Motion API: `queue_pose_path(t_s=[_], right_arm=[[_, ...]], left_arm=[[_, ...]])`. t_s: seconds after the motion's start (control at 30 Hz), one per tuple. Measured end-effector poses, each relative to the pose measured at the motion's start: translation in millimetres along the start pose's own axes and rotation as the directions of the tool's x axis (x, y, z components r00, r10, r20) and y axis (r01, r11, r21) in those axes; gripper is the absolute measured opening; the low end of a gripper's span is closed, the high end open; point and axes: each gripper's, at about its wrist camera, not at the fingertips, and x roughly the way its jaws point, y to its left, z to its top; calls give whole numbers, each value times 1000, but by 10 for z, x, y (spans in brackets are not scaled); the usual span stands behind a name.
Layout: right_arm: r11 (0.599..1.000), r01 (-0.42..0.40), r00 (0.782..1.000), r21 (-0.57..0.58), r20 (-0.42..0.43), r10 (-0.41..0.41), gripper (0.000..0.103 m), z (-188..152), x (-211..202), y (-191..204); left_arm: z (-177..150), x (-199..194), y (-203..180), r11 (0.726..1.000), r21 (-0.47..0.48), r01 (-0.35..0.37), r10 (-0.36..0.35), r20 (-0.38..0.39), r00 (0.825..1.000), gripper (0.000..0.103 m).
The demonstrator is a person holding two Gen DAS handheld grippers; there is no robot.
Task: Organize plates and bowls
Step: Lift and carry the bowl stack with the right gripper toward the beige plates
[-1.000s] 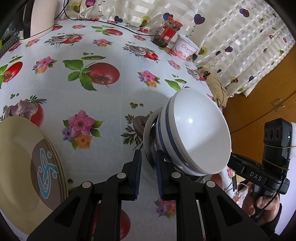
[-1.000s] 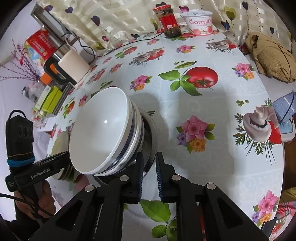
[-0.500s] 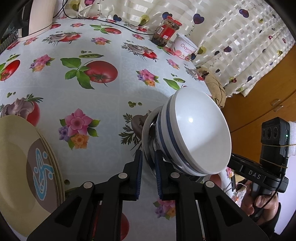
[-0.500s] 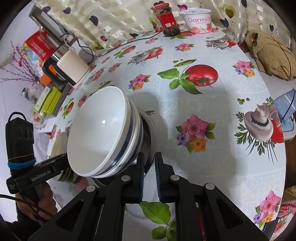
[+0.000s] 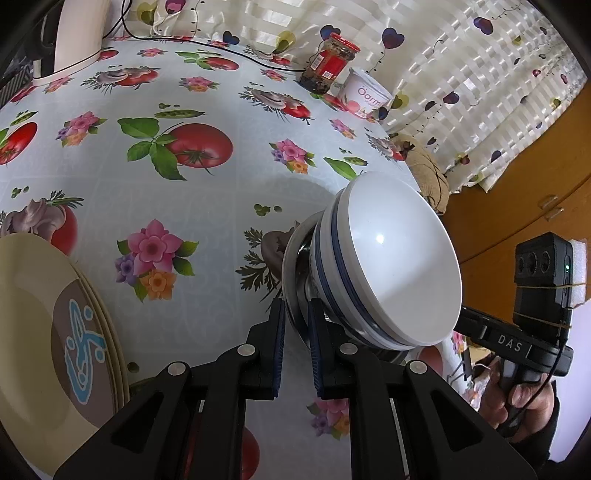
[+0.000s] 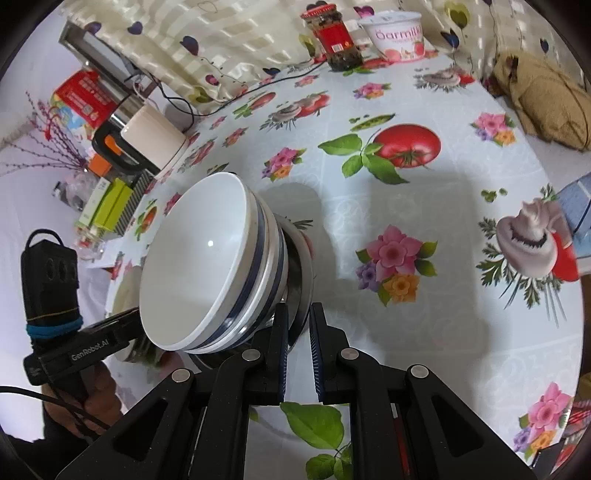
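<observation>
Heart-patterned curtains (image 5: pixel 461 92) behind a fruit-print tablecloth (image 5: pixel 207 206) (wooden cabinet (image 5: pixel 535 206), seemingly, alongside)

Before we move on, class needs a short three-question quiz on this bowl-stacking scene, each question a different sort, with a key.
1. True or false: the white bowls sit nested inside a steel bowl.
2. What does the left gripper pinch? A) the plates B) the steel bowl's rim C) the jar
3. Fill in: beside the red-lidded jar stands a yogurt ____.

Key: 1 true; 2 B; 3 tub. The right gripper pinches the opposite rim, and the cream plates lie apart on the tablecloth.
</observation>
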Motion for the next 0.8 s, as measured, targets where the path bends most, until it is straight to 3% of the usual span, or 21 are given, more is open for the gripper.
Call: queue_pose_path(t_s=[0.3, 0.8], right_arm=[[997, -69, 998, 33, -11, 69, 12, -2, 29, -81], [998, -59, 998, 24, -4, 59, 11, -1, 21, -64]], left_arm=[[1, -2, 7, 1000, 9, 13, -13, 2, 1000, 13], [6, -1, -10, 1000, 18, -4, 4, -3, 1000, 12]])
